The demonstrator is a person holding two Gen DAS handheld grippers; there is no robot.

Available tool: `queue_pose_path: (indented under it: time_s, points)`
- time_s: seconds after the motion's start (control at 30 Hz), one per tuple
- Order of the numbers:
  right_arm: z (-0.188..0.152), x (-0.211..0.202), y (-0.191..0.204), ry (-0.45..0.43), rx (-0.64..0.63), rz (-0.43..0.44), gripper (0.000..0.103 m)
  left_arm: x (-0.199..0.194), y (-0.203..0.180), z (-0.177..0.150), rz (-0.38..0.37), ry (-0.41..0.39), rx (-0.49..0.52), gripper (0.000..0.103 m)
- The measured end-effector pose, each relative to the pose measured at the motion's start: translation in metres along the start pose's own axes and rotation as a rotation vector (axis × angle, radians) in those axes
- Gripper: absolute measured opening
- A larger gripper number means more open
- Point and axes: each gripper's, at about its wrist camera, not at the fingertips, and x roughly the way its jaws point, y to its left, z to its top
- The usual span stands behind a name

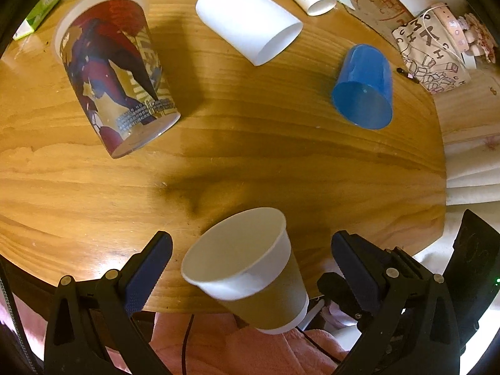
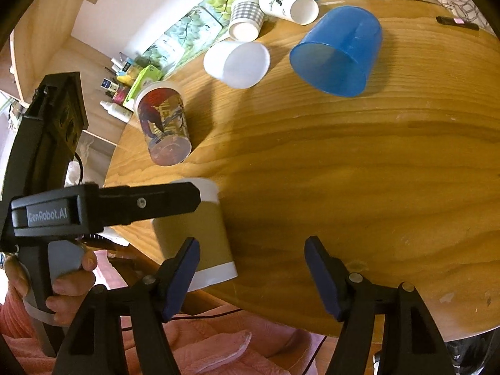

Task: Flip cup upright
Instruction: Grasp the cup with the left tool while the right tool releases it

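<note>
A brown paper cup with white rim (image 1: 250, 268) stands upright at the near edge of the round wooden table (image 1: 250, 162), between the wide-open fingers of my left gripper (image 1: 251, 268), which do not touch it. It also shows in the right wrist view (image 2: 200, 234), partly behind the left gripper's finger (image 2: 150, 203). My right gripper (image 2: 251, 278) is open and empty, just right of the cup above the table edge.
A printed cup (image 1: 115, 75), a white cup (image 1: 250, 22) and a blue cup (image 1: 365, 87) lie on their sides farther back. A panda cup (image 2: 287, 1) and a checked cup (image 2: 245, 17) lie at the far edge. A patterned pouch (image 1: 431, 56) sits far right.
</note>
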Motion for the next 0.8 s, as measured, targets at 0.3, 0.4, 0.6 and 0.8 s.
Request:
queue_pose_path:
  time_s: [0.3, 0.4, 0.6, 0.8]
  points:
    - [0.004, 0.003, -0.005, 0.016, 0.014, 0.001, 0.07, 0.012, 0.017, 0.003, -0.018, 0.06, -0.082, 0.093]
    - [0.005, 0.003, -0.005, 0.017, 0.012, 0.0, 0.07, 0.012, 0.019, 0.003, -0.027, 0.062, -0.103, 0.093]
    - [0.006, 0.004, -0.002, 0.019, 0.005, 0.0, 0.07, 0.01, 0.021, 0.003, -0.049, 0.069, -0.114, 0.091]
    - [0.004, 0.001, -0.002, 0.011, 0.008, -0.005, 0.07, 0.01, 0.024, 0.006, -0.065, 0.081, -0.128, 0.089]
